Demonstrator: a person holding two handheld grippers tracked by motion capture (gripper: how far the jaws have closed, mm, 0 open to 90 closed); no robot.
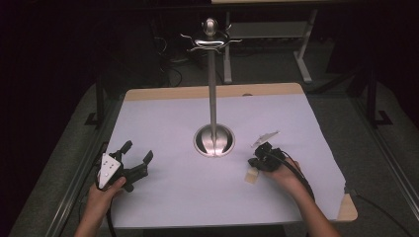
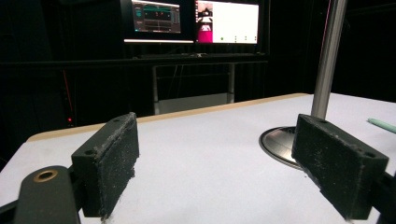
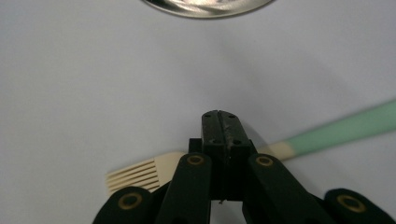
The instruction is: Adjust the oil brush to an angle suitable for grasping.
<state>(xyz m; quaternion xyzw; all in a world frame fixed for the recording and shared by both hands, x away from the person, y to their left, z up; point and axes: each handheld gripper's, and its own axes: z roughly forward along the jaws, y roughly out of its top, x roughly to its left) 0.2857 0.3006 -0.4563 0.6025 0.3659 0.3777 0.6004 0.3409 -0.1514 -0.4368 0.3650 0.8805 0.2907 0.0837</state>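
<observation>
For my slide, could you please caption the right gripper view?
Shut right hand-held gripper above a green-handled basting brush, near the stand's steel base.

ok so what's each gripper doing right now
left gripper: open, nothing between its jaws.
right gripper: shut, jaws together over the brush; a grip on it cannot be told.

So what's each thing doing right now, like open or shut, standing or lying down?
left gripper: jaws wide open, nothing between them.
right gripper: jaws shut over the brush; whether they pinch it I cannot tell.
brush: lying flat on the table, cream bristles at one end, green handle at the other.
metal stand: upright on its round base, hooks empty.
table: covered with a pale sheet.
</observation>
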